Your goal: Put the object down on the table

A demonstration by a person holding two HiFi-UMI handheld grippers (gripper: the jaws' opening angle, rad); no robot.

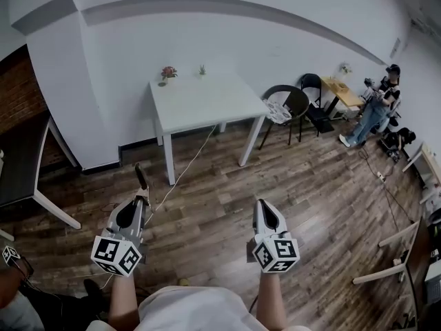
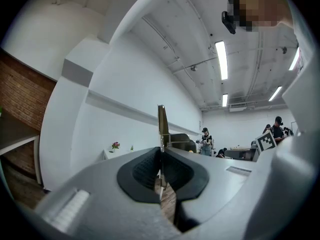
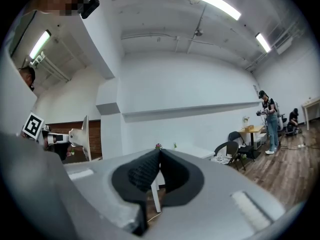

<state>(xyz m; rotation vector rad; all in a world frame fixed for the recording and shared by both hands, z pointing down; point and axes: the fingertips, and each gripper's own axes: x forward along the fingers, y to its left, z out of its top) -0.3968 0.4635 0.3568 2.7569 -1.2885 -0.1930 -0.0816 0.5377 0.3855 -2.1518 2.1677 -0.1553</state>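
The thin flat dark strip (image 1: pixel 141 178) is clamped between the jaws of the left gripper (image 1: pixel 141 197). It sticks out from their tips toward the far side of the room. In the left gripper view the jaws of the left gripper (image 2: pixel 161 151) are pressed together on the lower part of the strip (image 2: pixel 162 126), which rises upright and narrow above them. What kind of object it is I cannot tell. It is in the air above the brown wooden plank floor (image 1: pixel 310 185), on the near side of the white square table (image 1: pixel 207 105) and well apart from it, so it does not lie on the table.

The right gripper (image 1: pixel 260 203) is held to the right of the left one, at about the same level, and also points toward the far side. In the right gripper view the jaws of the right gripper (image 3: pixel 159 151) are together and nothing is between them.

On the far left part of the table stand a small pot with pink flowers (image 1: pixel 168 72) and a small green plant (image 1: pixel 202 69). A thin white cable (image 1: pixel 186 167) runs over the floor under the table. To the right of the table there is a black round-backed chair (image 1: pixel 289 105), and further to the right a person in blue jeans (image 1: pixel 375 109). A red brick wall (image 1: pixel 17 88) is at the far left.
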